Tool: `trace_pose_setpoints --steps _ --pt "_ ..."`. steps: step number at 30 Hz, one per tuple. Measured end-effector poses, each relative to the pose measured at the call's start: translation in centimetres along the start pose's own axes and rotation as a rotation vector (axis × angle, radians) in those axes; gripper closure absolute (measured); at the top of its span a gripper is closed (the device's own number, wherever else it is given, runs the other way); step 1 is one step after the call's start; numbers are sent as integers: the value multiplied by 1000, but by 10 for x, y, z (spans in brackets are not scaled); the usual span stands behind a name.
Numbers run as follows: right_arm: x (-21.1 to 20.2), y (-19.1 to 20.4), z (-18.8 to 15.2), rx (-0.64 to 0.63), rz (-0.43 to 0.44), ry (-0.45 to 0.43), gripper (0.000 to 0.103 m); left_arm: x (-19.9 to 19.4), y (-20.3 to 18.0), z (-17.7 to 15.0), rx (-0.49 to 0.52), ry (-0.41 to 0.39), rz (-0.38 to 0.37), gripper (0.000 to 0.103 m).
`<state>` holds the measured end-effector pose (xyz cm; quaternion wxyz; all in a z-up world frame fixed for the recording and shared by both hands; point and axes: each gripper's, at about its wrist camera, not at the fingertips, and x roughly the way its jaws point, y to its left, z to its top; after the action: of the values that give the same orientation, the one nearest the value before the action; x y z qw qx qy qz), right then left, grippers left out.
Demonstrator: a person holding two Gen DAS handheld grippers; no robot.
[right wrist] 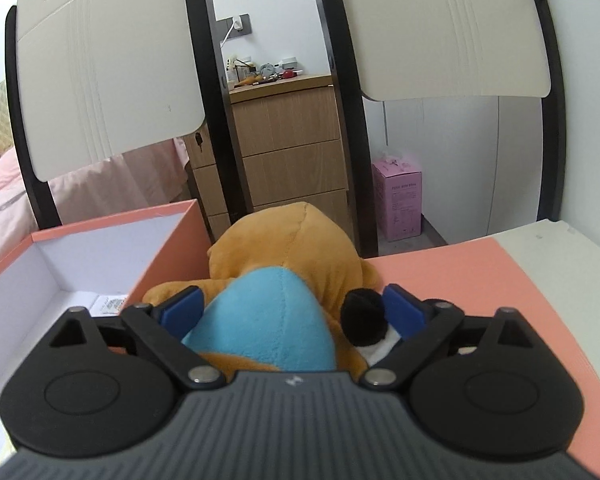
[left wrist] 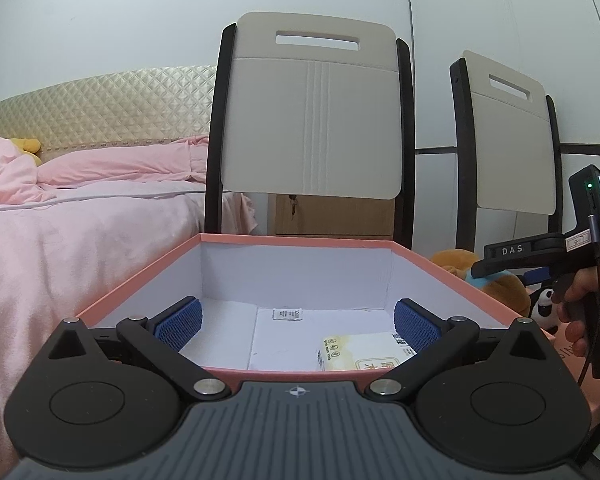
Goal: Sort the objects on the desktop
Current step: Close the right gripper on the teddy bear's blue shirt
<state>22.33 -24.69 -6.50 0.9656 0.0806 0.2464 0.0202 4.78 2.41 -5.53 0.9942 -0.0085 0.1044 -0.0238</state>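
We count one pink box holding two items: a yellow packet and a small sachet. Our left gripper gapes, empty, over it. Right gripper spreads wide around one orange plush, beside the box; a panda toy lies alongside.

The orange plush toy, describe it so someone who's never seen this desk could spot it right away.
Find the open pink box with white inside walls. Just outside its right wall, on the flat pink sheet, lies the orange plush toy, between the right gripper's open fingers. Its sky-blue patch sets it apart from the small black-and-white plush beside it.
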Motion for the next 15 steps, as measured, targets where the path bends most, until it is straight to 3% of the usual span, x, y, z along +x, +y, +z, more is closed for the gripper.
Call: trace_pose_setpoints --steps 7,15 --pt "-1 -7 -1 18 -44 -18 7 -2 0 0 -3 -2 -5 0" --pt "10 -10 -4 57 14 31 7 -3 0 1 -10 -6 -10 0"
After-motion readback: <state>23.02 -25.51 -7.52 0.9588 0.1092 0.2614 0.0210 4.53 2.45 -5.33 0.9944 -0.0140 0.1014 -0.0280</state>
